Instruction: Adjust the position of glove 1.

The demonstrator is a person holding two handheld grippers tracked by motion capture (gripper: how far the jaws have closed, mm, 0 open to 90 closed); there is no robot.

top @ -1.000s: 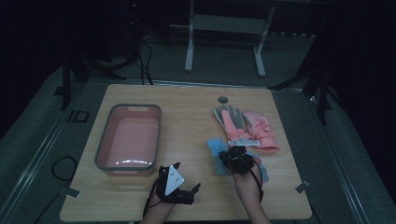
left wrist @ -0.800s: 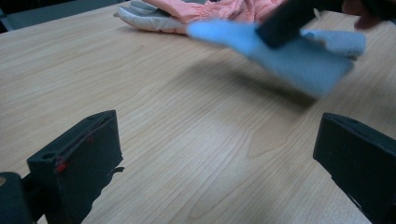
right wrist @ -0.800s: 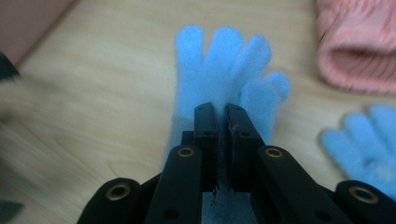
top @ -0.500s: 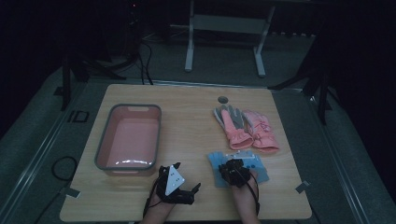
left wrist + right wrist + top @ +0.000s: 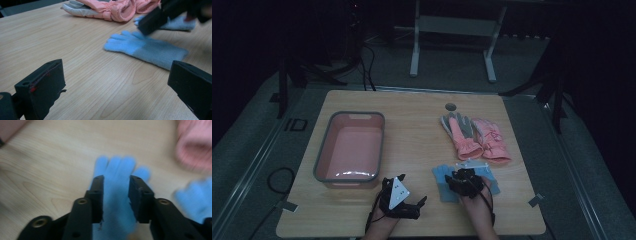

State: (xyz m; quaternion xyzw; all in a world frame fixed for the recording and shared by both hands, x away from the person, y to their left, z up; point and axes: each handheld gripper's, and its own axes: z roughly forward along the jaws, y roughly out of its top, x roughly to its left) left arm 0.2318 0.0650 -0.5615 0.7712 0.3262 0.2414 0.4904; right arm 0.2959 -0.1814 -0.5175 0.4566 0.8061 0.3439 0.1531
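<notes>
While right gripper (image 5: 116, 195) hovers over blue glove (image 5: 116, 170), jaws part-spread, nothing clamped, glove palm between them; left gripper (image 5: 117, 85) jaws spread wide, empty.

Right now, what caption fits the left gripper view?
Fuzzy blue knit glove flat on wooden table, pink padded gloves behind.
</notes>
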